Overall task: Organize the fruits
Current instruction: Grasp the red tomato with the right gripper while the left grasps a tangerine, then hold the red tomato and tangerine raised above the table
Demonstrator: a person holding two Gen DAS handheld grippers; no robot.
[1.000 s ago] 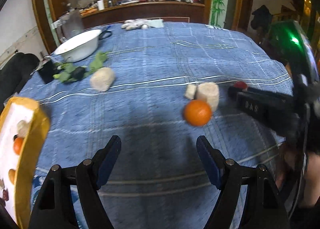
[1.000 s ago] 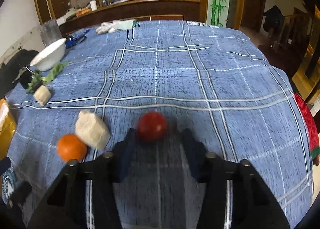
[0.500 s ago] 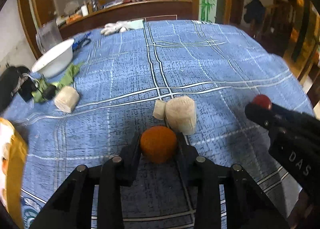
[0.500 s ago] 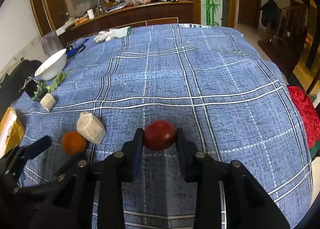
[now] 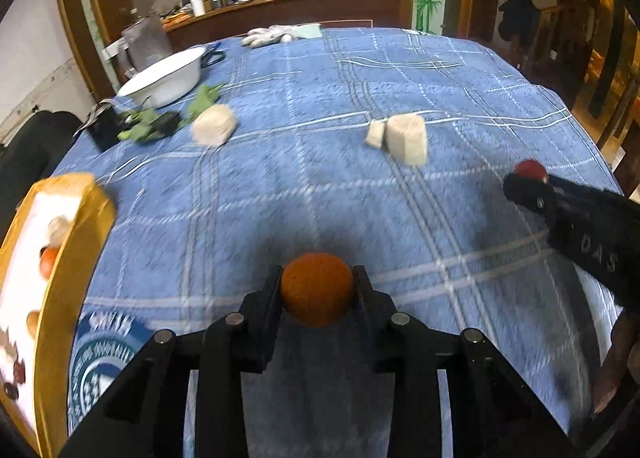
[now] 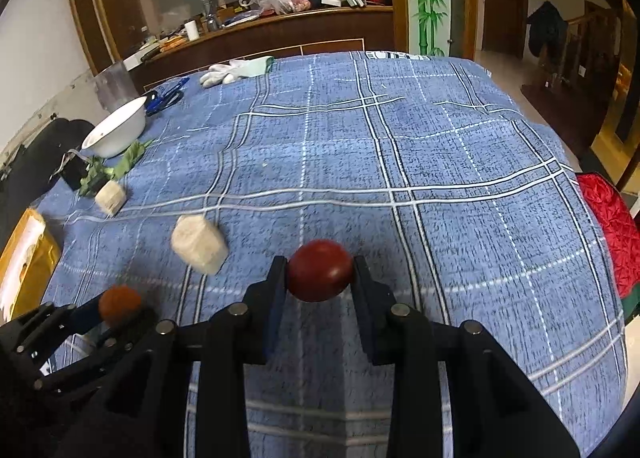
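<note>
Underneath, blue plaid tablecloth (image 6: 420,161), wooden counter (image 6: 280,27).

left hand-held gripper (image 5: 317,290): matte black, angular linkages, round silver screws | right hand-held gripper (image 6: 320,278): same black build, blue finger pads (image 6: 276,308), white "DAS" lettering at 3 o'clock

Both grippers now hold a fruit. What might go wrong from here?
The orange is round and pinched only at its sides by the left gripper, so it may slip. The same may happen to the red fruit in the right gripper. The grippers are close and could collide.
</note>
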